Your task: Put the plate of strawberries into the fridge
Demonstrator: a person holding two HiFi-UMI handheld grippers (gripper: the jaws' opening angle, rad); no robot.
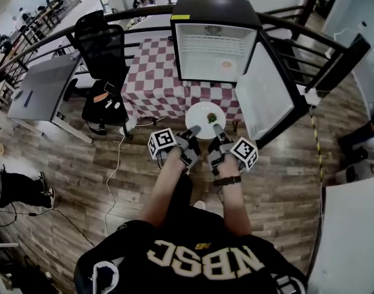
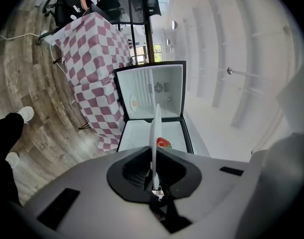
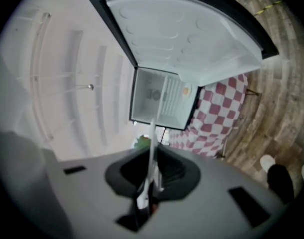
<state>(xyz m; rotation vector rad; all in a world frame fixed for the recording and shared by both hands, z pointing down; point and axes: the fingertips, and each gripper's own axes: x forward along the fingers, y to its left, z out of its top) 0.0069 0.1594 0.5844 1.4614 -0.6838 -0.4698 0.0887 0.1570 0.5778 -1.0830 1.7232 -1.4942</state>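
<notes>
A white plate with strawberries hangs in the air in front of the open fridge. My left gripper is shut on its near-left rim and my right gripper is shut on its near-right rim. In the left gripper view the plate runs edge-on between the jaws of the left gripper, with a red strawberry beside it and the fridge ahead. The right gripper view shows the plate edge-on in the right gripper, facing the fridge.
The fridge stands on a table with a red-and-white checked cloth. Its door swings open to the right. A small round item lies inside. A black office chair and a grey desk stand left; railings run behind.
</notes>
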